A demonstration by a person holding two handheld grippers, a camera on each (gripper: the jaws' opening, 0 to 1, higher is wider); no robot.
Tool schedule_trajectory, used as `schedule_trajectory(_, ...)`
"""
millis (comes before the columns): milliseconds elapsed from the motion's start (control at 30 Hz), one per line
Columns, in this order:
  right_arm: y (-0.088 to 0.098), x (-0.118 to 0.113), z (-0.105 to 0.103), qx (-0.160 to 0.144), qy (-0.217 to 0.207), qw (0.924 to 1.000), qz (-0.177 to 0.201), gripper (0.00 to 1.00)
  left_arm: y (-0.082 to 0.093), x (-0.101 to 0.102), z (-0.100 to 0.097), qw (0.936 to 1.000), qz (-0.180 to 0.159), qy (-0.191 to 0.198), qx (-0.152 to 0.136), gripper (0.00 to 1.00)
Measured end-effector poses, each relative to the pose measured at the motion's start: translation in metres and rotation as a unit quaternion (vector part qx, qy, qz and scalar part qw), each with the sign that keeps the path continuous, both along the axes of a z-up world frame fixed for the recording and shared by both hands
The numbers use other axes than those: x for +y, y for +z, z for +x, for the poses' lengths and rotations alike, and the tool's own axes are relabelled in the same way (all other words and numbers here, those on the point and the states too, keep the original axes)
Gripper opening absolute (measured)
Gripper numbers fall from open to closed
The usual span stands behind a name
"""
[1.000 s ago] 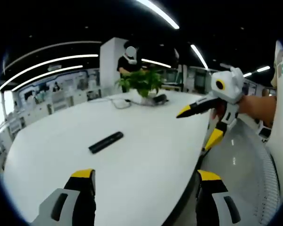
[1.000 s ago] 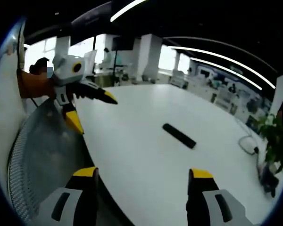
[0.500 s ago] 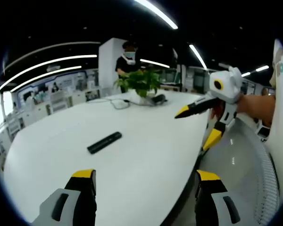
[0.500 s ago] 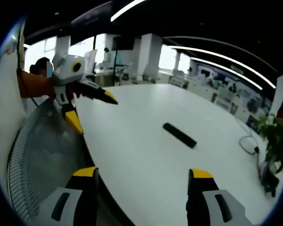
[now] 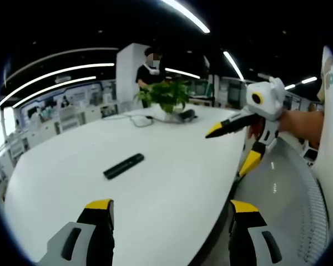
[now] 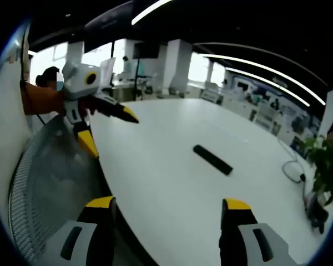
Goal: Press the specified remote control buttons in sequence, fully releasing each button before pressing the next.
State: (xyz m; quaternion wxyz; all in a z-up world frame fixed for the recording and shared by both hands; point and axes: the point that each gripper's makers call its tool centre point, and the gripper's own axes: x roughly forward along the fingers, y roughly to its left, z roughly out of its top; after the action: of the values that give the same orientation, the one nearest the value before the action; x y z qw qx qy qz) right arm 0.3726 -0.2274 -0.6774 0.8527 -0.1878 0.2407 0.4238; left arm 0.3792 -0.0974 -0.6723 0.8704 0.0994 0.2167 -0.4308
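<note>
The left gripper [image 5: 169,213], a grey two-jaw tool with black fingers and yellow tips, stands wide open with nothing between its jaws, poised above the near edge of a large white oval table [image 5: 172,183]. The right gripper [image 6: 167,213], of the same make, is likewise spread wide and holds nothing, hovering over the table's edge from the other side. In the left gripper view the right gripper shows at the right, held in a person's hand [image 5: 299,123], its yellow-tipped jaws parted, one pointing over the table and the other angled down past the edge. The slim black rectangular remote control [image 5: 124,166] lies flat on the bare tabletop, well apart from both grippers and touched by neither; in the right gripper view it sits beyond the jaws, near mid-table [image 6: 212,159]. At the far end of the table stand a green leafy potted plant [image 5: 165,95] and a thin cable [image 5: 137,119].
</note>
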Motion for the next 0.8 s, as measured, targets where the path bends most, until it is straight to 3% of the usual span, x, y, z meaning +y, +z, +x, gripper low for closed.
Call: schedule_trajectory(800,0.0073,-0.0009,0.007,-0.015,-0.012,0.9996,0.02,0.77,0.0039,-0.0007,0.0025,0.9999,-0.003,-0.003,-0.014,0.87)
